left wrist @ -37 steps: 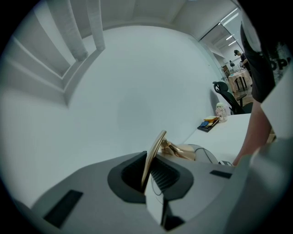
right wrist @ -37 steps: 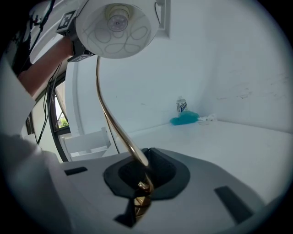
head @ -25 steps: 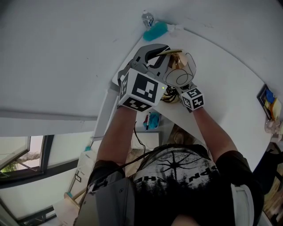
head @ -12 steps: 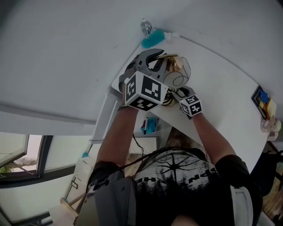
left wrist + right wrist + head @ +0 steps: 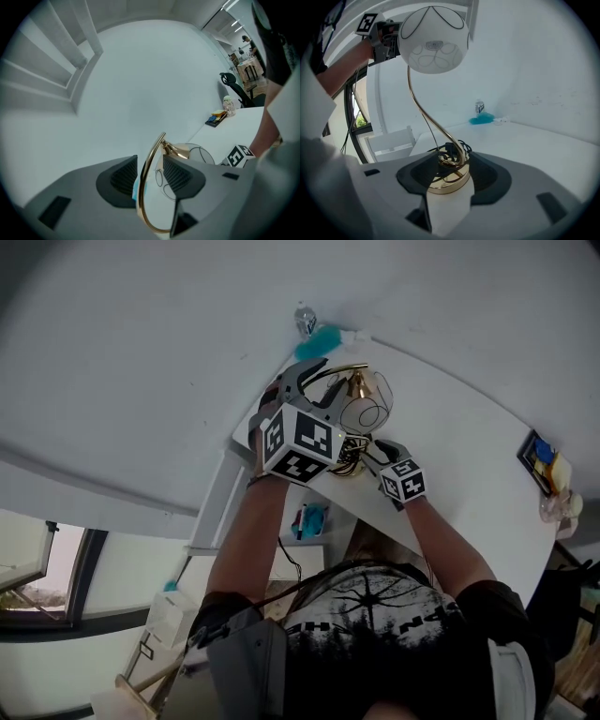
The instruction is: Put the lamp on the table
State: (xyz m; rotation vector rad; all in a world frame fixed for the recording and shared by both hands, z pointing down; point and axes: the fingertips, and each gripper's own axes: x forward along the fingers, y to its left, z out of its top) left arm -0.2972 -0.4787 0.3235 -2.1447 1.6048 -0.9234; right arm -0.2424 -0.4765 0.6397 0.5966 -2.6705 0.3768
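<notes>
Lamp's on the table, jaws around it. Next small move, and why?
Probably draw both grippers straight back. The lamp stands with its base on the table, and both jaws have just been opening: the left gripper stands open around the stem, the right gripper around the base. Nothing is gripped, so backing out straight avoids nudging it.

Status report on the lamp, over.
Jaws just opened: left gripper around stem, right gripper around base. Lamp upright on table. Duster and bottle well clear.
</notes>
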